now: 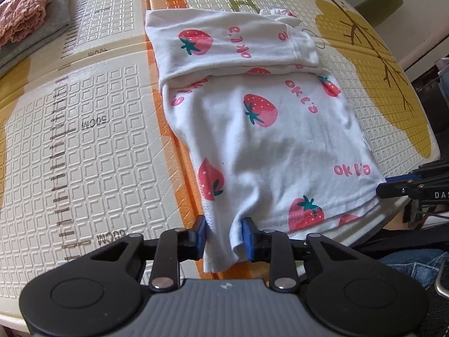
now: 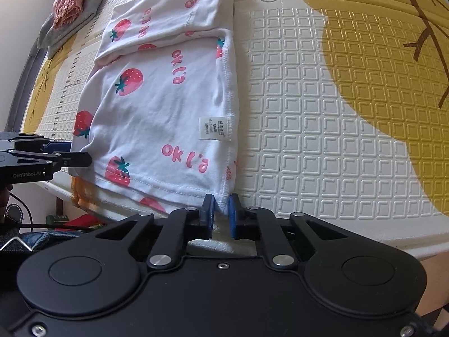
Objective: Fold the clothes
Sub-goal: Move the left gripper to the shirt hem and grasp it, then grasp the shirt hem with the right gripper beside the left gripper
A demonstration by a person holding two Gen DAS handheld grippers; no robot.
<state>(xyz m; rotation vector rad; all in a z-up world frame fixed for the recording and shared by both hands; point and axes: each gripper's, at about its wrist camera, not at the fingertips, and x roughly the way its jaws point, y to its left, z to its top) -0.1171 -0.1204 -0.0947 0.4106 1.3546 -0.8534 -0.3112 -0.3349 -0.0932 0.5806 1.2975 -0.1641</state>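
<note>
Corners of strawberry tee [image 1: 261, 146] pinched at mat's near edge, bottom-up fold looks next.

L wrist view: left gripper [image 1: 224, 234] narrowed on a bunched fold at tee's near-left hem corner; cloth fills the gap, pads look to touch it, so held, but only a small bite. Tee lies flat on play mat [image 1: 92, 151], sleeves already folded across the top. Risk: thin bite slips on the lift, that corner drops, fold goes skewed.
R wrist view: right gripper [image 2: 221, 212] nearly shut on near-right hem corner, by the side seam under the care label [image 2: 211, 128]. Risk: only top layer caught, so layers split; uneven lift btwn hands drags tee off mat edge or undoes the sleeves. Folded pile [image 2: 70, 14] sits well apart, no clash.
</note>
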